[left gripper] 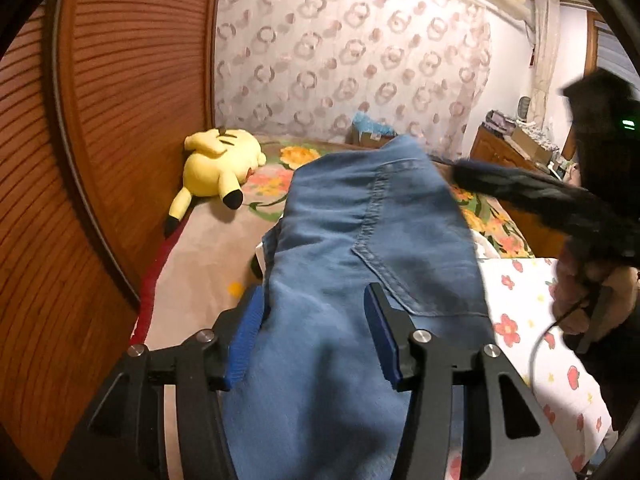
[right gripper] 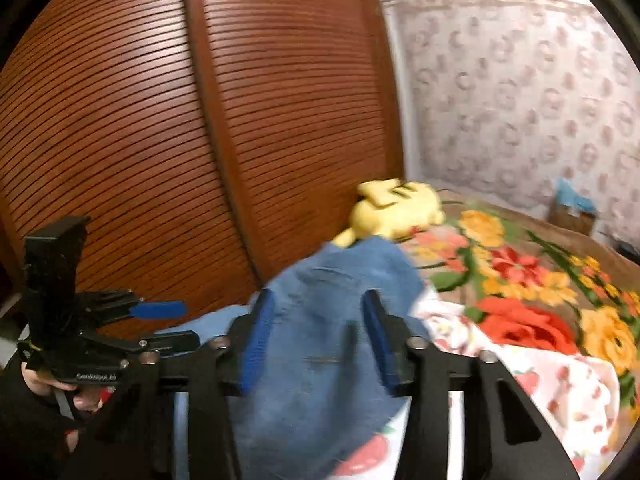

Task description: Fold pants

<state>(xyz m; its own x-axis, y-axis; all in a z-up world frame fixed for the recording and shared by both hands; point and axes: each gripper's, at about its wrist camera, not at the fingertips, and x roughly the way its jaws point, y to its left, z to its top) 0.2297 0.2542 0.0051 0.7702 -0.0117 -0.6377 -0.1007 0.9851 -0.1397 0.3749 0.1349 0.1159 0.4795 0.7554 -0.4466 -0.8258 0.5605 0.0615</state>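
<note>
From the left wrist view, the fold looks to be mid-carry: the blue pants fill the centre and bottom of the frame, draped up and over the left gripper. Its jaws stand apart with denim bunched between them and spilling over both blue pads; whether they truly pinch the cloth I cannot tell. At the right edge the other tool is a dark blur. The yellow plush toy lies at middle left on the bed.

From the right wrist view, the pants again sit low in the centre, heaped between and over the right gripper, jaws spread wide, grip likewise uncertain. The left gripper shows at lower left, seemingly beside the cloth. My guess: the next move needs both ends lowered together onto the floral blanket, edges matched, before letting go.
</note>
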